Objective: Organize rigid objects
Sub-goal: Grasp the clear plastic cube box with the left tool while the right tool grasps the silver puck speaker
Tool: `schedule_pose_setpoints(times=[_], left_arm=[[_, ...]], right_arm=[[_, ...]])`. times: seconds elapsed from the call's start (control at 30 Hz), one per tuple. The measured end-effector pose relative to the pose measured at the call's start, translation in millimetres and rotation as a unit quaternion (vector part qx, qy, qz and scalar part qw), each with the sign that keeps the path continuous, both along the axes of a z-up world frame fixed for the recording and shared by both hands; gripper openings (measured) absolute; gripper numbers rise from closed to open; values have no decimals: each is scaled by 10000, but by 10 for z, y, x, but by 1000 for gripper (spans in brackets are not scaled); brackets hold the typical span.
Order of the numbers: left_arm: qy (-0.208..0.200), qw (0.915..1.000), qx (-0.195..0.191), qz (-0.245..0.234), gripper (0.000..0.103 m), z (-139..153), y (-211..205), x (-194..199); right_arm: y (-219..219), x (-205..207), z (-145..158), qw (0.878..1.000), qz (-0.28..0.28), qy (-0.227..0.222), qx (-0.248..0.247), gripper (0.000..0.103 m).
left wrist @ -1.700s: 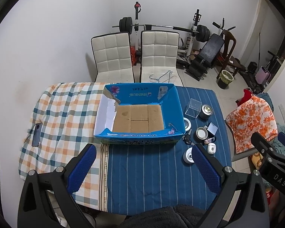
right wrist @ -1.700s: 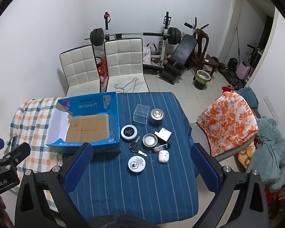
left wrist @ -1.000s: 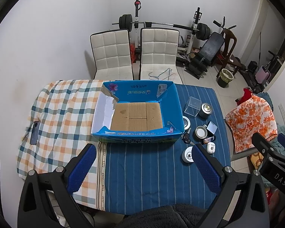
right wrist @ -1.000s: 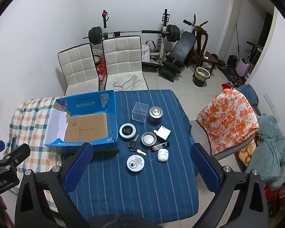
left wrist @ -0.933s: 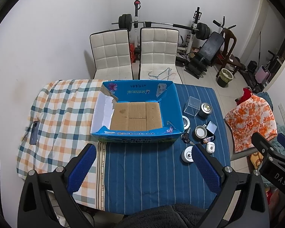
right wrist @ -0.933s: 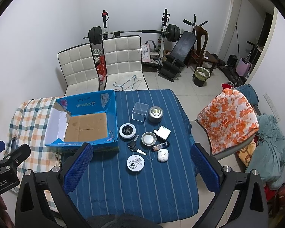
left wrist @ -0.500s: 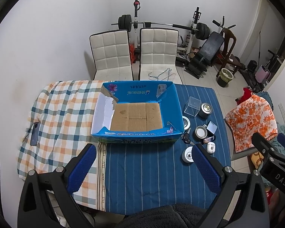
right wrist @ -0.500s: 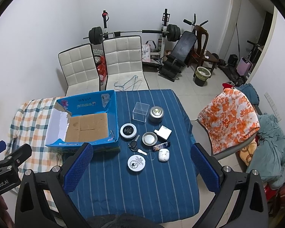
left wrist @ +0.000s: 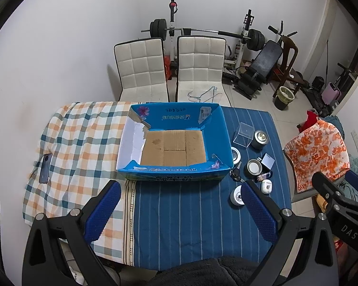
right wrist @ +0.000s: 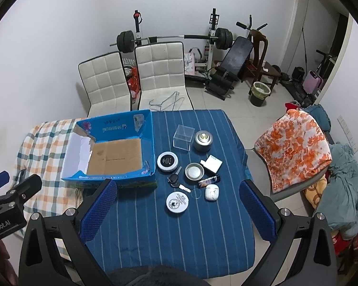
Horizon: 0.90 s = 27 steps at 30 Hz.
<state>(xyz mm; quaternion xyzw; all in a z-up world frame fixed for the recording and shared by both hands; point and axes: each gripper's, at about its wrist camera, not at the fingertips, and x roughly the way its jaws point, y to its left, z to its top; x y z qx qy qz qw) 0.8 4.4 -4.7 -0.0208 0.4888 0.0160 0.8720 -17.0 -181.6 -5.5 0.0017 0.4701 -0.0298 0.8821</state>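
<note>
Behind our desk (right wrist: 202, 238) gym equipment stands; nothing has moved lately; both our left tongs (left wrist: 179, 211) and right tongs (right wrist: 176, 211) hover spread, empty; small objects (right wrist: 176, 202) wait beside the empty blue box (right wrist: 146, 140).

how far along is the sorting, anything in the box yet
Nothing looks done: the blue box shows only its bare cardboard floor. Nothing is in hand either; the left gripper and right gripper are both open and empty above the table. All is left: the clear cube, metal tin, black-lidded jar, white round tin, earbud case and keys sit beside the box.
</note>
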Motion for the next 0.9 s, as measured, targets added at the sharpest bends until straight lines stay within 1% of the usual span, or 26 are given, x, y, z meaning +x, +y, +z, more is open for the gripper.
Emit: schedule_pose_setpoints(times=[0.17,0.27,0.4,0.43,0.47,0.5,0.57,0.63,0.7,0.73,0.77,0.8,0.83,0.87,0.9], left_arm=[[107,9999,-48,-54,103,-28,-28,99],[147,9997,-66,-200,103,-55,-137,246],[249,9978,-113,-605,103,-161,-432,646],[256,9974,-83,-664,103,-199,-503,745],[288,9965,-74,-779,103,-278,-635,925],[324,9959,-80,-847,103,-336,-711,1044],[479,9940,-18,-988,103,-512,-920,1349],[699,9910,92,-1142,103,-774,-1170,1734],[971,9863,277,-1302,103,-1129,-1462,2171],[1109,9840,373,-1346,103,-1307,-1581,2357],[1201,9823,415,-1377,103,-1417,-1647,2468],[1353,9791,450,-1449,103,-1621,-1771,2651],[1423,9772,493,-1498,103,-1757,-1857,2766],[1565,9731,655,-1561,103,-1985,-1991,2937],[1666,9701,736,-1603,103,-2108,-2067,3015]], right_arm=[[-46,58,-48,9999,-90,-25,116,103],[-169,155,-120,9996,-250,84,128,103],[-566,468,-295,9974,-648,262,158,103],[-684,583,-355,9968,-723,243,227,103],[-832,731,-474,9953,-829,375,326,103],[-938,860,-551,9944,-902,327,442,103],[-1168,1161,-809,9912,-1049,511,630,103],[-1383,1508,-1105,9883,-1143,632,786,103],[-1592,1894,-1472,9850,-1231,894,814,103],[-1649,2032,-1640,9835,-1251,1050,775,103],[-1732,2212,-1838,9825,-1287,1158,685,103],[-1776,2356,-2008,9821,-1287,1236,594,103],[-1783,2437,-2184,9814,-1249,1376,474,103],[-1829,2565,-2346,9814,-1220,1436,370,101],[-1876,2667,-2505,9794,-1244,1567,290,100]])
